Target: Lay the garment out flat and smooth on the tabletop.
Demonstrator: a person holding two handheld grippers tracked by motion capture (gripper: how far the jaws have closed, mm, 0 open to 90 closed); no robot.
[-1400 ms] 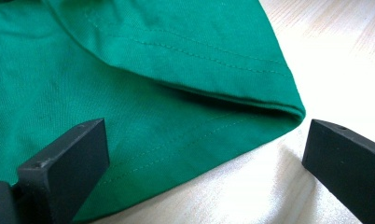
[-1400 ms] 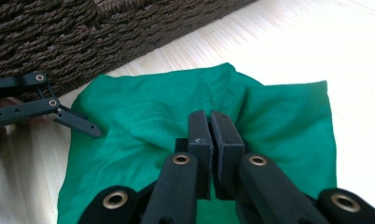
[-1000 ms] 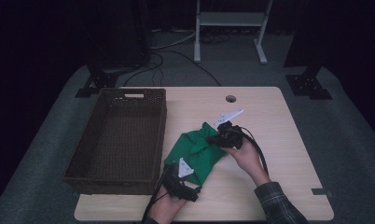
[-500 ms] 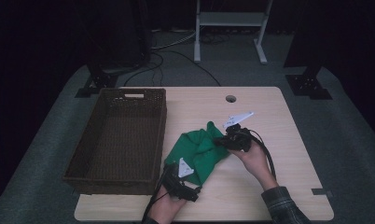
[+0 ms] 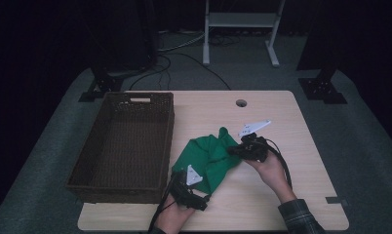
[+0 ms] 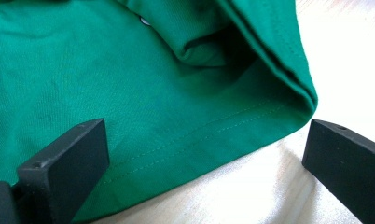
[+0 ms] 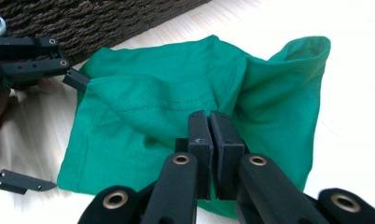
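Table (image 5: 301, 122) light wood. Basket (image 5: 126, 141) on left part. Green cloth (image 5: 211, 156) crumpled on table just right of basket. Right gripper (image 5: 231, 151) clenched on cloth's right edge. Left gripper (image 5: 204, 201) released, jaws straddling near hem.

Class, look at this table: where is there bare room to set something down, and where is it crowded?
Free: the table behind and right of the right claw, around the hole, and the front edge between the two hands. The basket looks empty too. Crowded: the middle, where the green cloth lies between basket, left claw and right claw.
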